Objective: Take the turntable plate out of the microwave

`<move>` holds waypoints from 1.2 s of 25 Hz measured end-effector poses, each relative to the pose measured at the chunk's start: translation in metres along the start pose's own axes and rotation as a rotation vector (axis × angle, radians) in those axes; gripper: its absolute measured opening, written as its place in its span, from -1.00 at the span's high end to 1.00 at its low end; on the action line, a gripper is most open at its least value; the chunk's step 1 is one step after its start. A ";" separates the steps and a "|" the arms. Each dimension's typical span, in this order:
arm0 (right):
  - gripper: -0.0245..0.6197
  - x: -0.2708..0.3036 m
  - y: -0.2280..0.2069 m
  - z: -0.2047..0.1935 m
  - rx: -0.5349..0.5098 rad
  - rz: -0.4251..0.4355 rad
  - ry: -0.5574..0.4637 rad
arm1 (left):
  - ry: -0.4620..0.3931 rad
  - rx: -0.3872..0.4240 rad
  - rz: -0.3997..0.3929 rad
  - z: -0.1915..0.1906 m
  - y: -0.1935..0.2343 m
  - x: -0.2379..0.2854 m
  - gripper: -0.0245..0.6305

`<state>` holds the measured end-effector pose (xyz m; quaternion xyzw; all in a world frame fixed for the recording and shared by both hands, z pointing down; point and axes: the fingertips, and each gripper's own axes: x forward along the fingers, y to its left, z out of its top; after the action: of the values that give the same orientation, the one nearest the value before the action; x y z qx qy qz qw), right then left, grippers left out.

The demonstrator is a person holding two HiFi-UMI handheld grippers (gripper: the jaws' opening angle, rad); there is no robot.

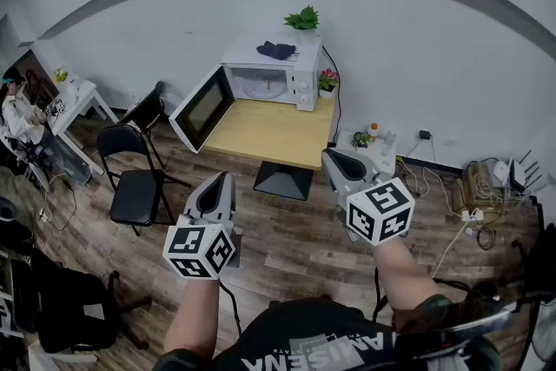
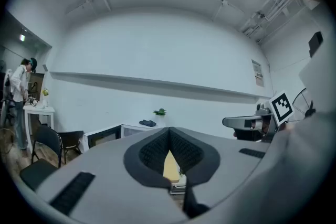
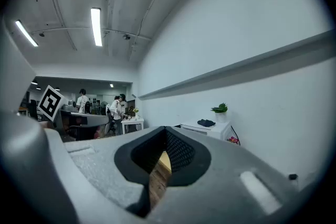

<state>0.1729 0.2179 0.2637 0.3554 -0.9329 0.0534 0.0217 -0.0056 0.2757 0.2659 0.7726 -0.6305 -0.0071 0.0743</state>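
A white microwave (image 1: 271,79) stands at the far end of a wooden table (image 1: 269,135), its door (image 1: 201,109) swung wide open to the left. The cavity (image 1: 259,87) looks pale inside; the turntable plate is too small to make out. Both grippers hover level over the floor, well short of the table. My left gripper (image 1: 221,180) is shut and holds nothing. My right gripper (image 1: 334,156) is likewise shut and holds nothing. In the left gripper view the pads (image 2: 157,152) meet, with the microwave (image 2: 137,128) far off. The right gripper view shows closed pads (image 3: 178,152) and the microwave (image 3: 206,128) distant.
A potted plant (image 1: 302,18) and a dark cloth (image 1: 276,50) lie on the microwave, with flowers (image 1: 327,80) beside it. Black chairs (image 1: 135,182) stand left of the table. A person (image 1: 13,110) sits at a white desk far left. Cables (image 1: 478,191) litter the floor at right.
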 end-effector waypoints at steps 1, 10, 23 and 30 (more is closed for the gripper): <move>0.91 0.001 0.001 0.000 -0.001 0.000 0.002 | -0.002 -0.002 -0.001 0.001 0.001 0.000 0.92; 0.91 0.006 0.010 0.000 -0.001 -0.006 0.005 | -0.024 -0.046 -0.035 0.006 0.003 -0.006 0.92; 0.90 0.021 0.031 -0.004 0.042 -0.005 -0.012 | -0.023 -0.054 -0.013 0.000 0.038 -0.020 0.92; 0.90 0.039 0.057 -0.010 0.031 -0.014 -0.005 | -0.033 -0.073 -0.041 -0.001 0.067 -0.030 0.92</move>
<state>0.1058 0.2351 0.2717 0.3624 -0.9295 0.0670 0.0144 -0.0765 0.2922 0.2726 0.7818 -0.6151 -0.0442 0.0921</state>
